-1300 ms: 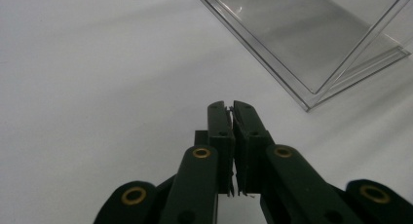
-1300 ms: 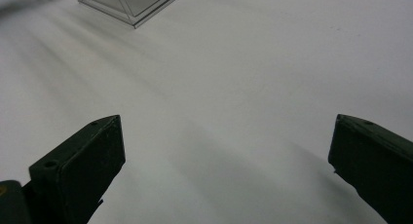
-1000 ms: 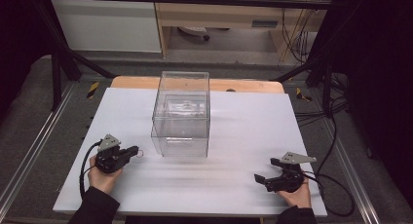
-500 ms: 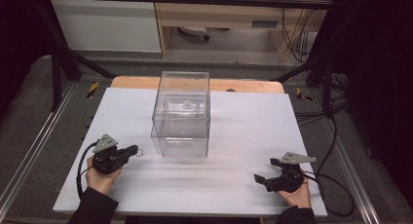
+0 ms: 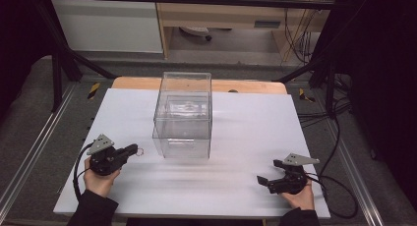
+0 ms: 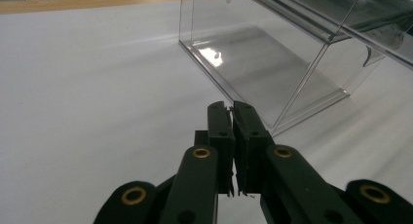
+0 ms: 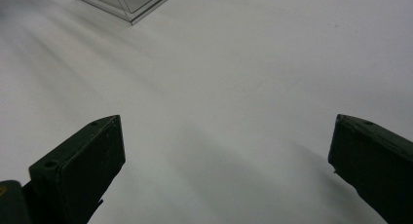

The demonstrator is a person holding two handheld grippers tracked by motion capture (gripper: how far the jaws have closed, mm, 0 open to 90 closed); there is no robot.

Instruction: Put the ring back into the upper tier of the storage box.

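A clear plastic box (image 5: 183, 118) stands upright in the middle of the white table (image 5: 246, 132), with a smaller clear compartment inside it. My left gripper (image 5: 134, 148) lies on the table at the box's front left corner, pointing at it, jaws shut. In the left gripper view its pads (image 6: 232, 107) meet just short of the box's (image 6: 272, 53) bottom edge. A small ring-like thing (image 5: 140, 151) sits at its tips in the high view; I cannot tell whether it is held. My right gripper (image 5: 268, 171) rests near the front right, open wide (image 7: 226, 136), nothing between its fingers.
A wooden strip (image 5: 246, 86) borders the table's far edge. Black frame bars and cables (image 5: 339, 132) run along both sides. A corner of the box (image 7: 124, 2) shows far ahead of the right gripper. Bare white surface lies between the two grippers.
The left gripper has edged slightly to the left, staying shut. The right gripper and the box have not moved.
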